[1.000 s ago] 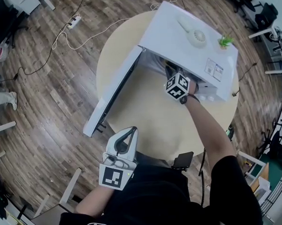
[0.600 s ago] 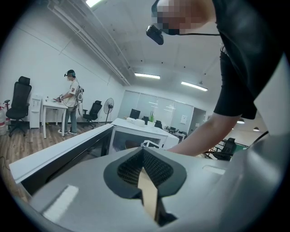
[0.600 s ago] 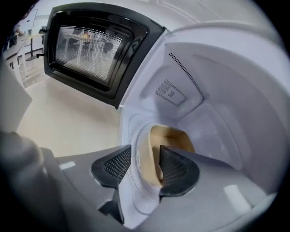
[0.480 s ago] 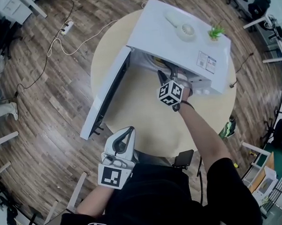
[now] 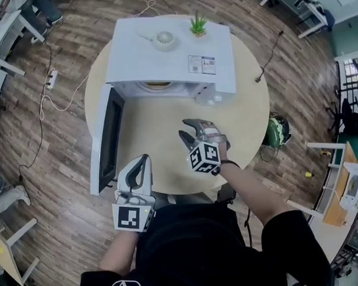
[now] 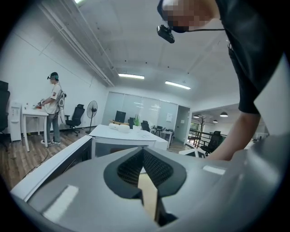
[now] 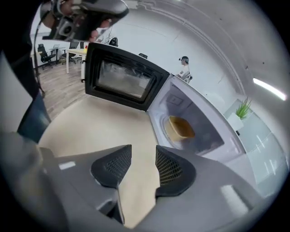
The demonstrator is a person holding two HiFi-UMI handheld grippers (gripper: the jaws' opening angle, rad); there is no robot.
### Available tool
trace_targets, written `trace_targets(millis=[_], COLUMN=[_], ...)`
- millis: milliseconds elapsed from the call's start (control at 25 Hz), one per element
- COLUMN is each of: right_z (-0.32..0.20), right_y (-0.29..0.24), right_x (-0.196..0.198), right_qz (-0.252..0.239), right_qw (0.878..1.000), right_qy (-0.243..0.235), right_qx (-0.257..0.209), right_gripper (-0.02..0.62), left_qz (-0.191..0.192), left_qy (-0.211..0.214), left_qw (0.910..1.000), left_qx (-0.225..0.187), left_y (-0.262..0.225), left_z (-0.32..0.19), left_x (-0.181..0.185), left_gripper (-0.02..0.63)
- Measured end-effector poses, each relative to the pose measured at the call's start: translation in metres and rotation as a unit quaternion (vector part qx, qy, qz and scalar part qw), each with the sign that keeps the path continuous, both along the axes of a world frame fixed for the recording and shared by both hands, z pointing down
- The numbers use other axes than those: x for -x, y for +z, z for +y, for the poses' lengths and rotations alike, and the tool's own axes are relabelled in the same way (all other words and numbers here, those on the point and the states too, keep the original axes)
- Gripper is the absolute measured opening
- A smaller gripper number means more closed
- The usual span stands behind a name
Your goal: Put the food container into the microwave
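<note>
The white microwave (image 5: 169, 57) stands at the far side of the round table (image 5: 167, 134), its door (image 5: 108, 139) swung open to the left. The tan food container (image 7: 181, 128) sits inside the cavity on the turntable, and from the head view only a sliver of the container (image 5: 157, 84) shows. My right gripper (image 5: 187, 129) hovers over the table in front of the microwave, open and empty, a good way back from the cavity; the right gripper (image 7: 138, 163) points at the opening. My left gripper (image 5: 142, 160) is shut and empty near the table's front edge, beside the door.
A small fan (image 5: 164, 38) and a potted plant (image 5: 198, 24) rest on the microwave's top. A power strip (image 5: 52, 78) and cables lie on the wood floor at left. A person (image 6: 53, 106) stands at a far desk.
My right gripper has pulled back out of the microwave to the table's middle, leaving the container inside. The head view has shifted; the left gripper has stayed near the front edge.
</note>
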State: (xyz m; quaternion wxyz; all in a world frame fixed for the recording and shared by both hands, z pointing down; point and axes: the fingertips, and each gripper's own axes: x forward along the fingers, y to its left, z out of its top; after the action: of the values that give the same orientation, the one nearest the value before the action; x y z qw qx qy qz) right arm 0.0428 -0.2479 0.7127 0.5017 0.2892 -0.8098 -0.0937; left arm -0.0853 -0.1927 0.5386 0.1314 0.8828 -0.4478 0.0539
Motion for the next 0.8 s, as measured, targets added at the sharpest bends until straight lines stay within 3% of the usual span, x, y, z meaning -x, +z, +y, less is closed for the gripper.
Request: trace_targets(millis=[160, 360, 600, 800], right_z=[0.060, 0.111, 0.142, 0.146], right_y=[-0.008, -0.040, -0.111, -0.184], right_x=[-0.029, -0.040, -0.021, -0.010], right_qz=[-0.008, -0.037, -0.117, -0.224], right_qw=[0.998, 0.996, 0.992, 0.972], right_qy=[0.010, 0.028, 0.036, 0.066], right_qx=[0.064, 0.073, 0.035, -0.025], right_gripper=[0.139, 0.054, 0.015, 0.011], left_qz=[0.007, 0.006, 0.003, 0.010], left_qy=[0.021, 0.047, 0.064, 0.068], left_qw=[0.9995, 0.9983, 0.9958, 0.9915], left_qx=[-0.022, -0.035, -0.066, -0.110], left_y=[-0.017, -0.039, -0.078, -0.121], left_z=[0.000, 0.010, 0.018, 0.018], left_x=[-0.019, -0.034, -0.046, -0.054], left_gripper=[0.000, 0.000, 0.000, 0.000])
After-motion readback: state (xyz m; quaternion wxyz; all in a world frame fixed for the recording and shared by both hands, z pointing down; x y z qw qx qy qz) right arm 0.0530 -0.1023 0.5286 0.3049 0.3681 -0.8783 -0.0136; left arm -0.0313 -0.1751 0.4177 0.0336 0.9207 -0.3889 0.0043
